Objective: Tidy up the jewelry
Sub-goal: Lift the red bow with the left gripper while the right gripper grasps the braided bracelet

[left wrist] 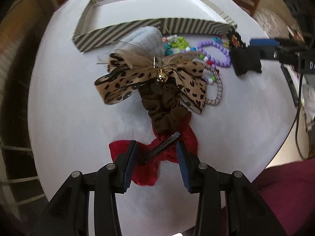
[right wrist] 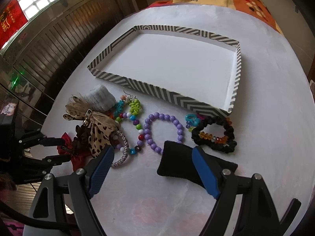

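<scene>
Jewelry pile (right wrist: 126, 122) beside striped tray (right wrist: 169, 95), both grippers open

The right gripper (right wrist: 151, 169) hung open over the white desk (right wrist: 265, 157), a black pad (right wrist: 175, 163) between its fingers (right wrist: 204, 173), the striped tray (right wrist: 157, 92) beyond.
</scene>
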Tool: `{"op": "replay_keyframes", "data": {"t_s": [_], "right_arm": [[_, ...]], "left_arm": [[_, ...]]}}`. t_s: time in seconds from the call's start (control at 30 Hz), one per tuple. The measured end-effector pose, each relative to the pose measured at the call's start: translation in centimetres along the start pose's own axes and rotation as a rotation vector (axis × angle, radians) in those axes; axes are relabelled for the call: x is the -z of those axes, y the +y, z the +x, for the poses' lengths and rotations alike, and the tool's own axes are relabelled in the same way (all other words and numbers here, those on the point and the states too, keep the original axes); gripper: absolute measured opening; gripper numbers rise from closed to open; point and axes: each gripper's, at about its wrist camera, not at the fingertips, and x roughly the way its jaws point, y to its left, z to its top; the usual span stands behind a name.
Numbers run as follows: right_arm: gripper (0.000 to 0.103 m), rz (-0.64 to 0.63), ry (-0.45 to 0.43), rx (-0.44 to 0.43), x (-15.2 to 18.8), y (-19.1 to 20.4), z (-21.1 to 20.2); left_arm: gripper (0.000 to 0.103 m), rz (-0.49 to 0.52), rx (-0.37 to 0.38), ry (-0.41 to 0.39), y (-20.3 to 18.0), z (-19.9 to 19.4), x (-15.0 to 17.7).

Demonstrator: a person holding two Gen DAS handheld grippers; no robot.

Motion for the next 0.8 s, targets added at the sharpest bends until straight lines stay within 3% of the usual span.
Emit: {"op": "replay_keyframes", "data": {"t_s": [0.13,0.23,0.33,0.43,0.6,0.8], "right_arm": [[0.085,-0.02,0.023,0.0,-0.4,0.2,0.7],[0.083,-0.058,0.035,-0.005,-0.5,1.2,1.4],[0.063,-0.097,0.049,0.0,-0.5,2.4,2.7],[0.047,-0.128,0.087,-0.036,-0.6,3.2,4.1],[0.039,-0.189,0.107,-0.057,-1.0,4.1,5.6],[0.011,-0.23,0.115,-0.108,-0.8,4.5,6.5]], "left_arm": [[0.025,0.091,-0.009,0.045,-0.4,1.3,-0.5],[0.025,0.076,0.003,0.041,-0.3,1.6,-1.1],[0.023,0.026,0.005,0.02,0.8,1.3,-1.1],[0.012,-0.03,0.028,-0.003,1.5,0.9,-0.7],[0.007,-0.076,0.054,-0.02,1.8,0.4,0.8],[0.004,-0.136,0.089,-0.066,2.1,-1.3,2.3]]}}
